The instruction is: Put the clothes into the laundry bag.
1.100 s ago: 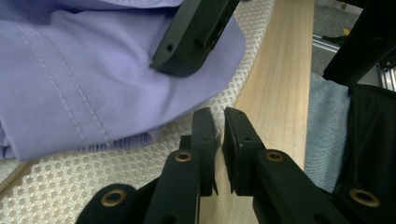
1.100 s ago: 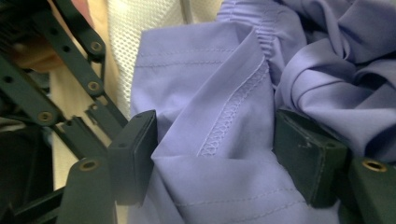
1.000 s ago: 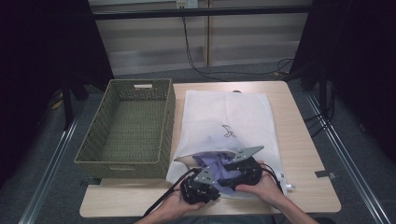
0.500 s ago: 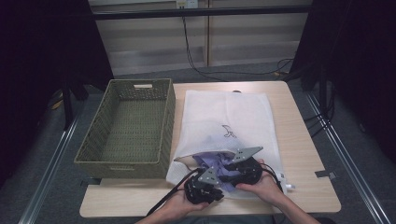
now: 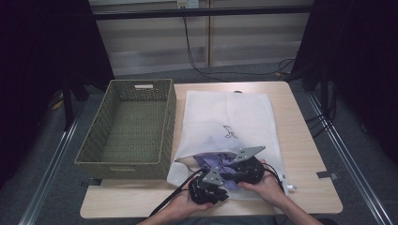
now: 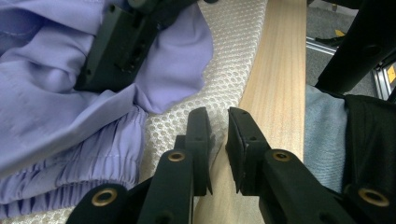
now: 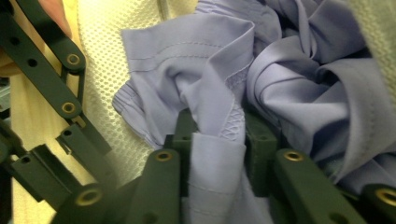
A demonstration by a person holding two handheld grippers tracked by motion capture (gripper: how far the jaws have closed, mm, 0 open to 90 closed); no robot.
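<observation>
So the right gripper (image 7: 217, 154) is biting down on a bunched fold of the purple garment (image 7: 299, 84), with its jaws having just been closing and the cloth now sitting squeezed between the two black pads. The left gripper (image 6: 218, 140) is sitting nearly clenched with just a thin gap between its jaws, and they're pinching the edge of the white mesh laundry bag (image 6: 233, 60) right where it's lying over the front edge of the wooden table (image 6: 280, 70). In the high view both grippers, right (image 5: 246, 169) and left (image 5: 210, 187), are working close together at the near end of the bag (image 5: 225, 115), right by the person's hands (image 5: 263, 187). The purple garment (image 5: 217, 161) is spilling out of the bag's open mouth at that near end, partly still tucked under the mesh. The rest of the bag is lying flat and stretching away toward the far side of the table (image 5: 305, 154). A green woven basket (image 5: 126, 136) is sitting just beside the bag on its left, right up against it.
</observation>
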